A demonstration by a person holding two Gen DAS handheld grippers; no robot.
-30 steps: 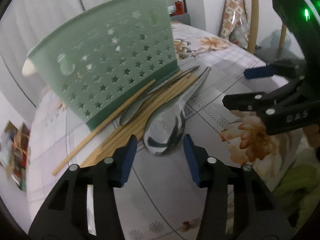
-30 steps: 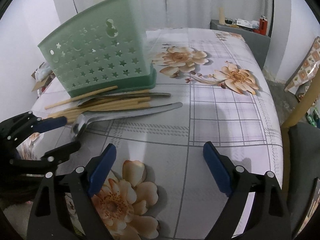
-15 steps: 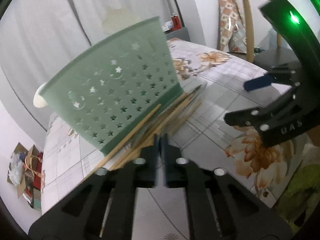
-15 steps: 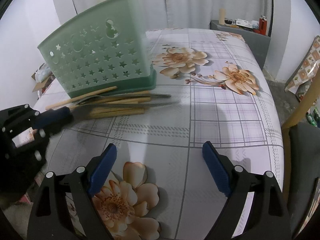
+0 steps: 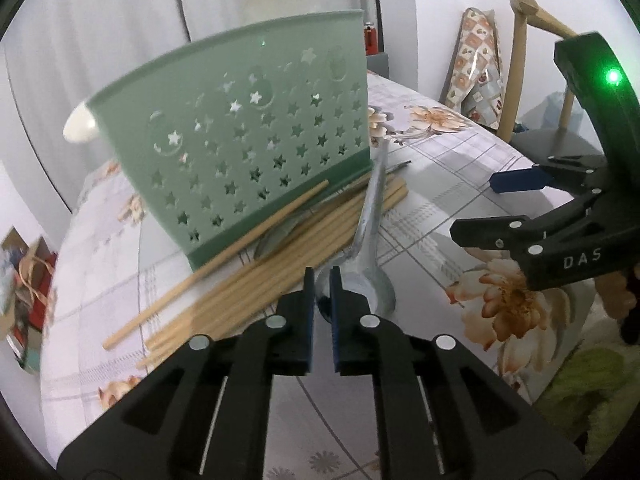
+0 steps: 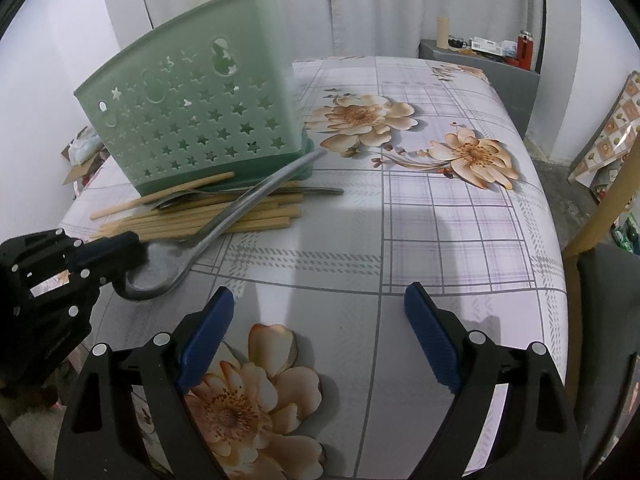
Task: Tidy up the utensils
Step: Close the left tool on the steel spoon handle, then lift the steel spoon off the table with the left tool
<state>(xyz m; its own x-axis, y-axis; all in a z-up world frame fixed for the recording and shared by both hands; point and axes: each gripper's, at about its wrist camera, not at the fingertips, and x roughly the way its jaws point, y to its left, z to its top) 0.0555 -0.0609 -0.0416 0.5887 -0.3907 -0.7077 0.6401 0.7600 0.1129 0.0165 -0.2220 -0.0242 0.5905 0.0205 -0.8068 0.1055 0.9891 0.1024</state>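
Note:
A green star-punched basket (image 5: 248, 136) (image 6: 192, 120) stands on the flowered table. In front of it lie several wooden chopsticks (image 5: 256, 292) (image 6: 224, 220) and a small metal spoon (image 5: 280, 236) (image 6: 192, 196). My left gripper (image 5: 322, 280) (image 6: 132, 252) pinches the bowl rim of a large metal spoon (image 5: 370, 216) (image 6: 248, 204). Its jaws are opening slightly, with the rim still between the pads. The spoon's handle slants up over the chopsticks toward the basket's corner. My right gripper (image 6: 316, 336) (image 5: 488, 208) hovers open over the table's near side, holding nothing.
The tablecloth (image 6: 440, 240) spreads right of the utensils, with its edge curving down at the right. A wooden chair (image 6: 600, 220) (image 5: 520, 60) stands beside the table there. A grey shelf (image 6: 480, 64) with small items sits at the back wall.
My left gripper went from open around the large spoon's bowl to closed on its rim. The spoon's handle has swung up toward the basket. The right gripper has not moved.

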